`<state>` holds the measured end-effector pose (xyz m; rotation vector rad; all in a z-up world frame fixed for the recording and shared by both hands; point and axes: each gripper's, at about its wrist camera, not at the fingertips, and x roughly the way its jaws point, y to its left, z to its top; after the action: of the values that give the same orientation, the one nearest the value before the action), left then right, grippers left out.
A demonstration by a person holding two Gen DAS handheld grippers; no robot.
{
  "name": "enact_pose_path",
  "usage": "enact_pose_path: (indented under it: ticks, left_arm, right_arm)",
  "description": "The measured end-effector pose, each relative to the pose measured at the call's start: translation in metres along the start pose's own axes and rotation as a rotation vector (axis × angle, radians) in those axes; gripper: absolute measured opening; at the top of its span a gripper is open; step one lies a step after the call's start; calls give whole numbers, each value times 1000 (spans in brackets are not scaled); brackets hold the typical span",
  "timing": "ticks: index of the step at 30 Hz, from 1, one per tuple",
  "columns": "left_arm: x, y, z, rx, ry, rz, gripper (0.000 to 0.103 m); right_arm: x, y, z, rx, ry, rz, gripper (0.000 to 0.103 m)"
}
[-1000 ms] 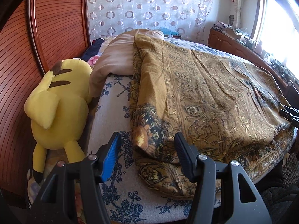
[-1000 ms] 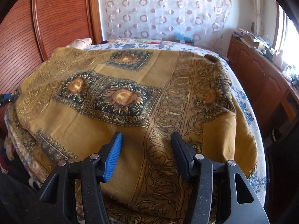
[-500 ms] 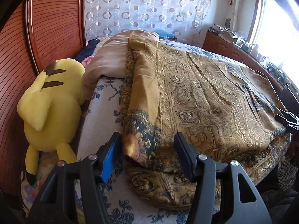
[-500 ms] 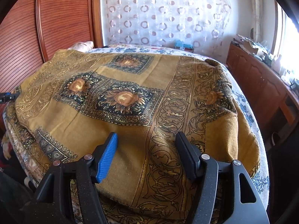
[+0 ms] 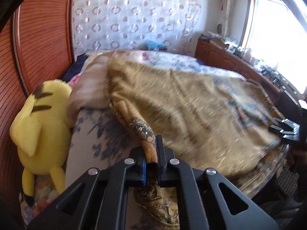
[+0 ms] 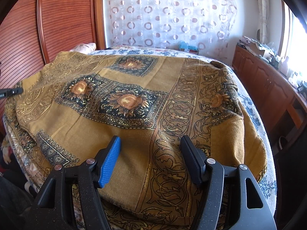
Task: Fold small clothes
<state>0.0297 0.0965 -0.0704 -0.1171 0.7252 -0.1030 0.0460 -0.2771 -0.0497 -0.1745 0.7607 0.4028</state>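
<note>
Left gripper clenched on a bunched corner of the gold patterned cloth, which lies spread over the bed; corner lifts off the sheet, likely so it can be carried across for a fold. Right gripper released, jaws wide, hovering low over the cloth's near edge, probably lining up for the opposite corner. Yellow plush toy sits beside the headboard, clear of the cloth

The right gripper is wide open above a big gold cloth with dark flower squares. The cloth lies spread over the bed. A curtain with circles hangs behind.
</note>
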Motion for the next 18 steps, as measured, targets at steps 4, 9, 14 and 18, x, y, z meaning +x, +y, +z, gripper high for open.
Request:
enact_pose_path:
  ticks: [4, 9, 14, 18]
  left_arm:
    - [1, -32, 27, 58, -44, -52, 4]
    - [4, -82, 61, 129, -86, -141, 4]
    - [13, -127, 87, 185, -96, -222, 4]
    - [20, -171, 110, 269, -110, -256, 4]
  right_arm:
    - [-3, -5, 0, 14, 3, -1, 66]
    - [-24, -22, 3, 54, -31, -27, 66]
    - [-42, -42, 3, 74, -56, -67, 66]
    - [-53, -57, -2, 104, -67, -93, 66]
